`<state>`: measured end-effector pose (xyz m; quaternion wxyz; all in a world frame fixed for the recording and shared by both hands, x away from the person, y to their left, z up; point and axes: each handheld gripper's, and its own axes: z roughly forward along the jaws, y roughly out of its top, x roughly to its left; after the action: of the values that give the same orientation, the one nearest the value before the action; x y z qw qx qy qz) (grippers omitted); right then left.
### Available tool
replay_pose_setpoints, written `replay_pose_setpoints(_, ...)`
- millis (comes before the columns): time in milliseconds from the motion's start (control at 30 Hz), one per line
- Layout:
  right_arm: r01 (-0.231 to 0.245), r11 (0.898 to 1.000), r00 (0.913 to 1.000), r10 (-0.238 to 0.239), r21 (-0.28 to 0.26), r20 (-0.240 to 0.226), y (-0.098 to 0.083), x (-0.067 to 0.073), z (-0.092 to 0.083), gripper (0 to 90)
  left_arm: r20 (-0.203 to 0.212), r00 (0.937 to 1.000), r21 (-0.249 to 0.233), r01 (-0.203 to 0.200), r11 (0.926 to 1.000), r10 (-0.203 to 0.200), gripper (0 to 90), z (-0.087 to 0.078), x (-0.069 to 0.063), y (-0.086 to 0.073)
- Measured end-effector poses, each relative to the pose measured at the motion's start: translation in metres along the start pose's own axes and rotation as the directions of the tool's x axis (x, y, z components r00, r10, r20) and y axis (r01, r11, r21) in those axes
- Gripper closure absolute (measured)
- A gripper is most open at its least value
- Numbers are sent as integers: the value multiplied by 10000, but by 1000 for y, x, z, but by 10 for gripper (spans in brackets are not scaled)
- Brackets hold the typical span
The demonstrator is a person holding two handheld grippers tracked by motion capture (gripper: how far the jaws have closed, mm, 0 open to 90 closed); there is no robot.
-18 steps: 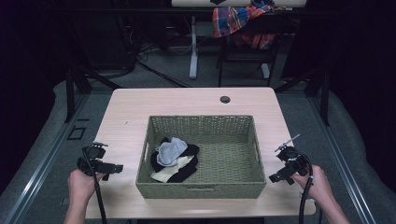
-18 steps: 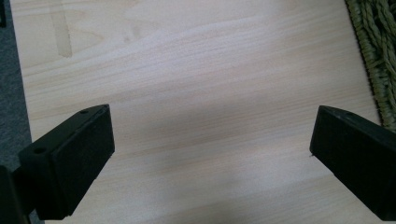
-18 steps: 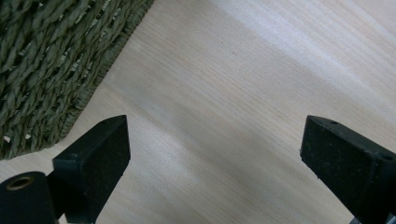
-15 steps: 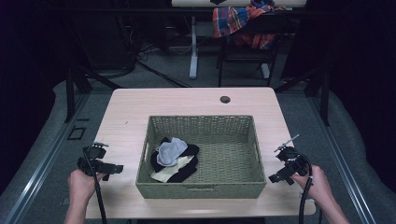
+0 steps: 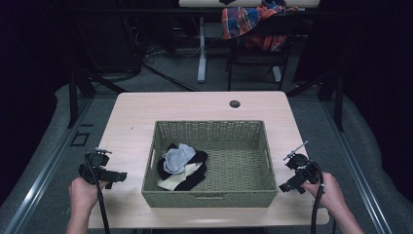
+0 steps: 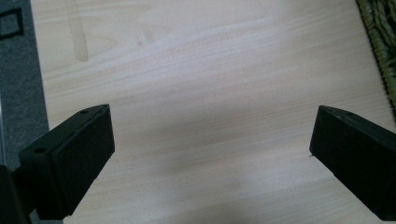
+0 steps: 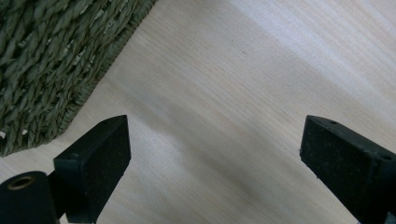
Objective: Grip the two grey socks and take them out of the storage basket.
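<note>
A green woven basket (image 5: pixel 253 146) stands in the middle of the light wood table (image 5: pixel 195 105). Inside it, at the left, lies a small heap of socks (image 5: pixel 181 165): grey, black and cream. My left gripper (image 5: pixel 116 176) is held over the table's front left, apart from the basket, and it is open with bare wood between its jaws (image 6: pixel 212 154). My right gripper (image 5: pixel 286 186) hovers at the front right beside the basket's corner, also open over bare wood (image 7: pixel 215 154). The basket's wall (image 7: pixel 51 65) shows at the upper left of the right gripper view.
A round cable hole (image 5: pixel 234 104) sits near the table's far edge. Behind the table stands a chair with a plaid cloth (image 5: pixel 248 22) draped on it. Grey floor surrounds the table, with a floor rail (image 5: pixel 355 170) at the right.
</note>
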<state>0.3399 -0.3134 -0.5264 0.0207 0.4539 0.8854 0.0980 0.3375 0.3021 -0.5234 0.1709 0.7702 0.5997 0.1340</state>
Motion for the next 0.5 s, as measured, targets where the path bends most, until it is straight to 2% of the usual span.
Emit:
replay_pose_setpoints(67,22,10000,10000,-22,26,44,0,0,0,87,-77,9999,38,-110,9999,110,1,-1,-2,1)
replay_pose_setpoints(100,-110,9998,9999,110,-170,35,-1,1,0,87,-101,9999,20,-105,9999,105,1,-1,-4,1)
replay_pose_setpoints(167,-13,9999,10000,14,-106,85,-1,0,-1,87,-143,9998,-7,-140,9999,140,1,-2,-4,1)
replay_pose_setpoints(200,-66,9997,10000,68,-255,55,-1,1,-1,87,-117,9998,-66,-162,9998,161,1,-4,-5,2)
replay_pose_setpoints(233,115,9999,9999,-115,-8,90,-1,-1,-2,87,-117,9998,-66,-162,9998,161,1,-4,-5,2)
replay_pose_setpoints(367,18,9999,10000,-17,-120,79,-1,-1,-1,87,-266,9994,-75,-238,9997,236,1,-8,-7,4)
replay_pose_setpoints(433,48,10000,9999,-47,-88,113,-1,-1,-2,87,-374,9987,-108,-353,9993,349,1,-10,-9,5)
replay_pose_setpoints(467,58,9999,9999,-57,-87,123,-1,-1,-3,87,-580,9973,-184,-467,9987,456,1,-13,-10,7)
replay_pose_setpoints(500,-69,9996,9999,72,-259,100,-1,0,-2,87,-592,9971,-174,-496,9986,485,1,-15,-10,7)
